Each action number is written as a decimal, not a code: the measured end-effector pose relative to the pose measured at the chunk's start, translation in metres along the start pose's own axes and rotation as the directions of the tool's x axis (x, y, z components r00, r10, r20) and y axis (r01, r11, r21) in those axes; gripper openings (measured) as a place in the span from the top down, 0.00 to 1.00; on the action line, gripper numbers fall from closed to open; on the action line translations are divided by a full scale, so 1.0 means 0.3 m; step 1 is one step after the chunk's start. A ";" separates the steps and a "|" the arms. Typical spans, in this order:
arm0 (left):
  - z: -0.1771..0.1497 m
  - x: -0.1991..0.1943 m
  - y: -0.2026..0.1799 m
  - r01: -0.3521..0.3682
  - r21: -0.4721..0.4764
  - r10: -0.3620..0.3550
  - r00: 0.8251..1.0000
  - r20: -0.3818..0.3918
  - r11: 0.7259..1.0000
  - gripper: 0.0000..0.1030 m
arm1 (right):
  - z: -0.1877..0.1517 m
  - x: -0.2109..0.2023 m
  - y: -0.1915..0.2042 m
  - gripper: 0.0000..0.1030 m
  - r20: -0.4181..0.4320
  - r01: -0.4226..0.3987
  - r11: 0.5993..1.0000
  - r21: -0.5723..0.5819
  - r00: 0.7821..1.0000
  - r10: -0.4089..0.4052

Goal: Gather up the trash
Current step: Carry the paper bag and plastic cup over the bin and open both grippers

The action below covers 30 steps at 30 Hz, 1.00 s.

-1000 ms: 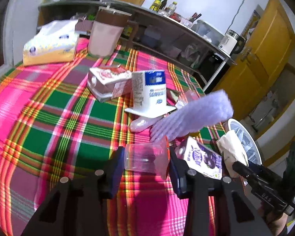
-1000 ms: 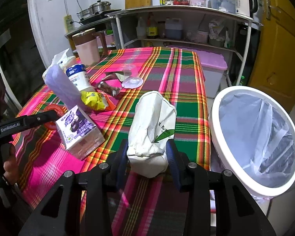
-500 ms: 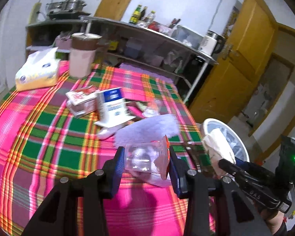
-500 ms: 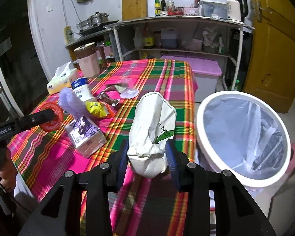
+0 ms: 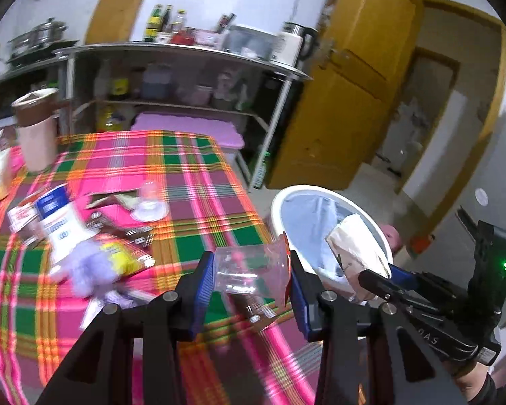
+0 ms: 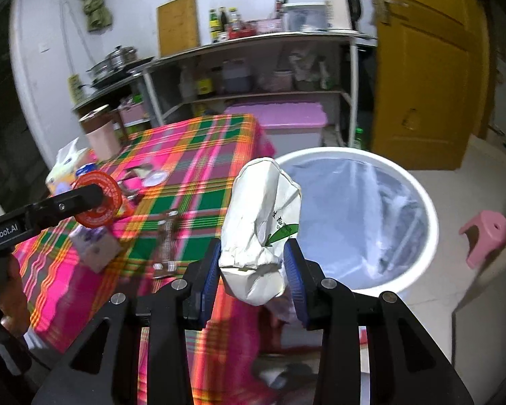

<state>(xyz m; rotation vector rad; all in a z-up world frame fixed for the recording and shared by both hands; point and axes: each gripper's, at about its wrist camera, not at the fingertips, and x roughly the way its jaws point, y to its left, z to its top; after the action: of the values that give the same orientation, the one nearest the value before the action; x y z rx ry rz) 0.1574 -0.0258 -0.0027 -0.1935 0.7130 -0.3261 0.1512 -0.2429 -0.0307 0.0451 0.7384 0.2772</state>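
The left gripper (image 5: 251,275) is clamped on a clear plastic cup (image 5: 249,270) lying on its side between the blue pads, its red-edged lid end toward the right finger. The cup is see-through and faintly pink inside, held above the near edge of the plaid tablecloth (image 5: 192,175). The right gripper (image 6: 251,266) squeezes a crumpled white paper bag (image 6: 261,222) with a green leaf print and dark lettering; the bag stands up out of the jaws, its rounded top forward, its lower end sagging below the pads.

Just beyond and to the right of the bag is the white trash bin (image 6: 428,209), lined with a pale translucent bag; the bag overlaps the bin's left rim in the picture. To the left of the right gripper lie a small purple carton (image 6: 96,246) and a brown wrapper (image 6: 167,236) on the cloth.

Only the left wrist view shows the bag from the side, over the bin's opening, and the white-and-blue bottle (image 5: 62,226) and blurred lilac item (image 5: 91,265) left of the cup. Only the right wrist view shows the cup's red round lid (image 6: 101,202) face on, and a pink stool (image 6: 485,236) on the floor past the bin.
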 end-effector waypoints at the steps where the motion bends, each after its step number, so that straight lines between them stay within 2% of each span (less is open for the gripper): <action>1: 0.008 0.021 -0.022 0.009 0.014 -0.009 1.000 -0.005 1.000 0.59 | 0.001 -0.001 -0.023 0.62 0.001 0.011 1.000 0.011 1.000 -0.011; 8: 0.051 0.181 -0.150 0.067 0.096 -0.062 0.996 -0.058 0.993 0.59 | 0.005 0.015 -0.138 0.62 -0.021 0.061 0.996 0.065 0.998 -0.060; 14: 0.062 0.315 -0.211 0.099 0.124 -0.084 0.989 -0.119 0.987 0.59 | 0.003 0.038 -0.212 0.62 -0.052 0.094 0.991 0.096 0.995 -0.090; 26: 0.063 0.442 -0.278 0.133 0.174 -0.101 0.978 -0.183 0.976 0.59 | 0.005 0.098 -0.276 0.61 -0.097 0.102 0.986 0.135 0.991 -0.089; 28: 0.062 0.455 -0.284 0.140 0.172 -0.106 0.976 -0.191 0.975 0.55 | 0.002 0.100 -0.281 0.61 -0.098 0.105 0.985 0.137 0.991 -0.092; 30: 0.063 0.463 -0.287 0.144 0.168 -0.111 0.975 -0.193 0.975 0.52 | 0.001 0.102 -0.283 0.56 -0.098 0.103 0.985 0.140 0.991 -0.090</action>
<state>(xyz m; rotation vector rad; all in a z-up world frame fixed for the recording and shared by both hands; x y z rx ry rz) 0.2489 -0.1545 -0.0486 -0.0363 0.8491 -0.5353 0.1927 -0.3166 -0.0622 0.1343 0.8486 0.1337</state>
